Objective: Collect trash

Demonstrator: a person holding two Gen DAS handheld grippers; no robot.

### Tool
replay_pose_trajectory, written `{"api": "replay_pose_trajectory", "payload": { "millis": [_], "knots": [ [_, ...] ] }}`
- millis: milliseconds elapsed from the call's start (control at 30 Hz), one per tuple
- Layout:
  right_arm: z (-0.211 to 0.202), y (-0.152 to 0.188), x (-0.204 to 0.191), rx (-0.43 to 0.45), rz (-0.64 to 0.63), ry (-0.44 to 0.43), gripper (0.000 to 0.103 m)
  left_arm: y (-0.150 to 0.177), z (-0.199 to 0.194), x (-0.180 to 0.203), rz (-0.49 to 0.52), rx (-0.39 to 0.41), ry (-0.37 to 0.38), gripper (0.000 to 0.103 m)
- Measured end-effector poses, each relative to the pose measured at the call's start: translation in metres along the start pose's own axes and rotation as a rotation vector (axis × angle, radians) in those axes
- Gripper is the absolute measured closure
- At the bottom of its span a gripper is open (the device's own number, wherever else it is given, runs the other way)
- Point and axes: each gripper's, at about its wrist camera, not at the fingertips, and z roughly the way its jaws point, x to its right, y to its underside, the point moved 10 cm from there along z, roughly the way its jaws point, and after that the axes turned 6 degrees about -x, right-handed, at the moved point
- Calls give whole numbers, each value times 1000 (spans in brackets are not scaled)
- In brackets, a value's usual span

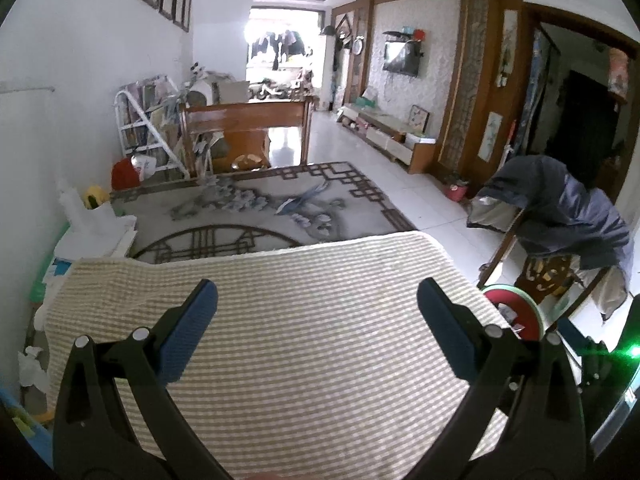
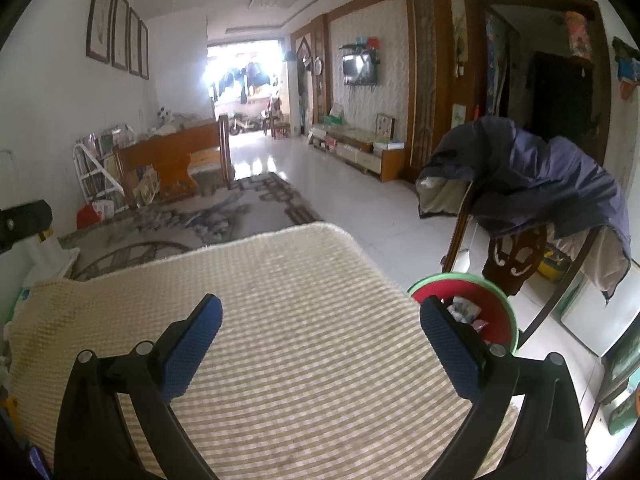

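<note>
Left gripper (image 1: 317, 300) is held spread wide above a beige-and-white checked cloth (image 1: 304, 320); nothing is gripped between its blue textured pads (image 1: 192, 332). Right gripper (image 2: 320, 316) is likewise held wide apart over the same cloth (image 2: 280, 320), with nothing caught between its blue pads (image 2: 192, 348).

Cloth is seen laid flat over a raised surface, its far edge rounded at the right corner. No loose trash is seen on the cloth in either view.

A round bin (image 2: 496, 320) with red inside and a green rim is noted just beyond the cloth's right edge, lower than the cloth. Crumpled wrappers and paper scraps (image 2: 464, 308) are seen lying inside it, partly hidden behind the right gripper's right finger. In the left wrist view the same bin (image 1: 520, 312) is only partly shown at the cloth's right corner, with scraps visible within.

A wooden chair (image 2: 516, 256) draped with a dark blue jacket (image 2: 540, 184) is recorded beside the bin, on the far right. A patterned grey rug (image 1: 260, 208) is spread on the white tiled floor beyond the cloth. White crumpled paper (image 1: 30, 368) is noted on the floor at the cloth's left side in the left wrist view. A wall-mounted television (image 2: 360, 68) is seen far off on the right-hand wall.
</note>
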Motion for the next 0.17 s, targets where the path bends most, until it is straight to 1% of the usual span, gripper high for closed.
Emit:
{"api": "replay_pose_trajectory", "payload": {
  "millis": [67,167],
  "knots": [
    [17,8,-3,-35,-26,1,7,5,6,-3,-16,-30,7,5],
    [53,20,-8,-95,-109,8,7,9,15,-12,-33,-53,-13,5]
  ]
}}
